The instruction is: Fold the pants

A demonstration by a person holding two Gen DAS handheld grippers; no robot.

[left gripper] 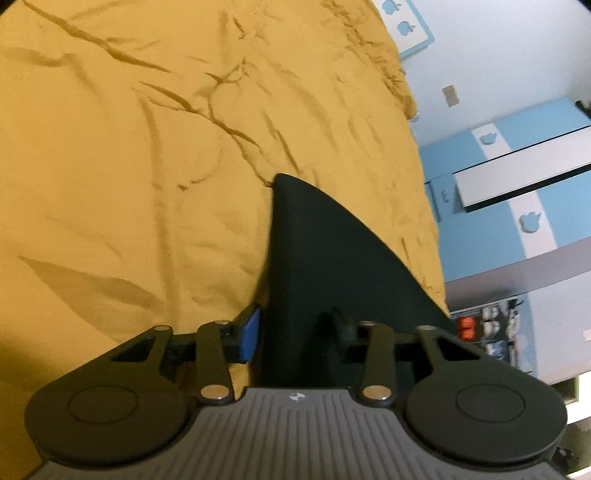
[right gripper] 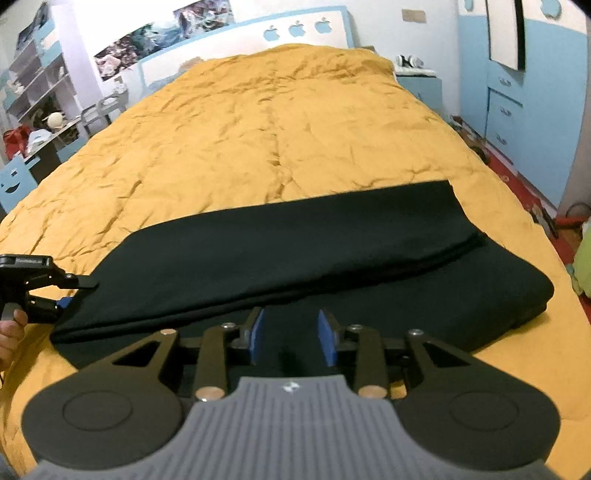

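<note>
Black pants (right gripper: 295,254) lie folded lengthwise across the near part of a yellow quilted bed (right gripper: 258,129). My right gripper (right gripper: 291,336) is open, its blue pads either side of the pants' near edge at the middle. My left gripper (right gripper: 74,291) shows at the left of the right wrist view, its jaws apart around the pants' left end. In the left wrist view the pants (left gripper: 314,266) run between the left gripper's (left gripper: 295,332) fingers, and only the left blue pad (left gripper: 251,332) shows.
A blue and white headboard (right gripper: 295,29) stands at the far end of the bed. Blue wardrobe (right gripper: 517,92) and nightstand (right gripper: 421,85) stand right of it. Shelves and a desk (right gripper: 44,110) stand left. Red floor (right gripper: 528,184) runs along the right side.
</note>
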